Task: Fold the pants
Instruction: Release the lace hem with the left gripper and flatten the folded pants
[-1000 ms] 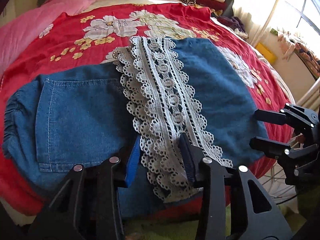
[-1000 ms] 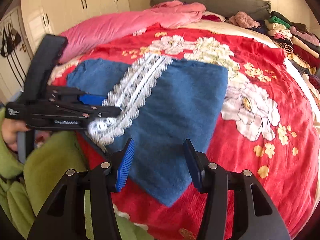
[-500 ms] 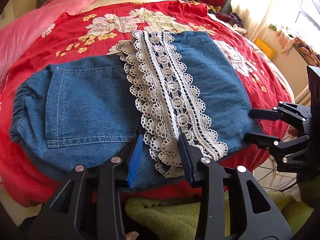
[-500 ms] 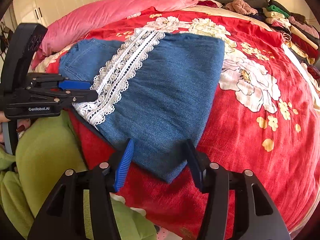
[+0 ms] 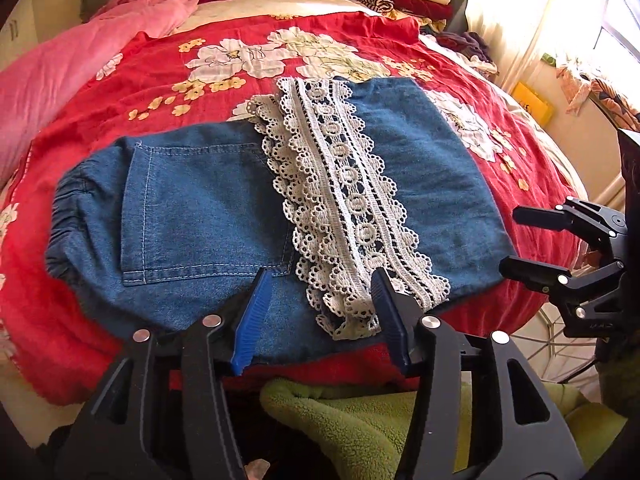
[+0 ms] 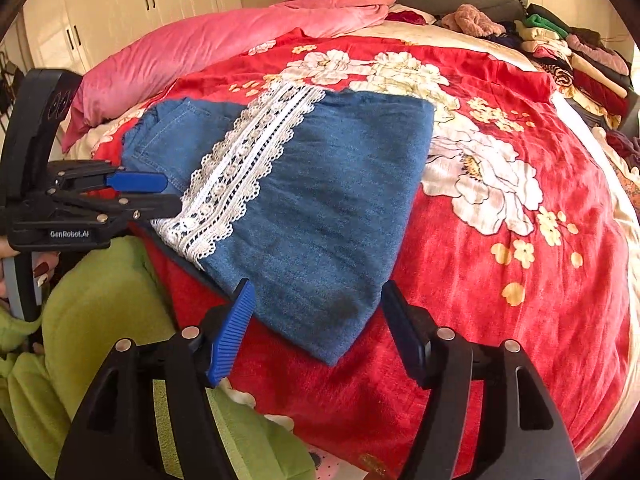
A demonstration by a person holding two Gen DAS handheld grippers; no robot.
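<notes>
Both tongs stand apart and hold nothing. On my left gripper (image 5: 318, 308) the jaws have just been widening; the near edge of the denim pants (image 5: 208, 216) and the tail end of their white lace band (image 5: 340, 200) lie in the gap between them, but I see neither blue pad pressing on the cloth. In the right wrist view that same gripper (image 6: 160, 192) sits at the left, just beside the lace end, its jaws parted. On my right gripper (image 6: 316, 320) the jaws have also just been widening and now stand wide; the lower corner of the pants (image 6: 320, 208) points into the gap, with both pads clear of the fabric. From the left wrist view the right gripper (image 5: 516, 240) is near the right edge of the denim, jaws parted, with nothing between them.

I note the pants lying folded and flat on the red floral bedspread (image 6: 500, 300), back pocket facing up at the left, lace band running across the fold. A pink quilt (image 6: 208, 48) lies along the far left of the bed. Green fleece clothing (image 5: 360, 416) shows beneath the grippers.
</notes>
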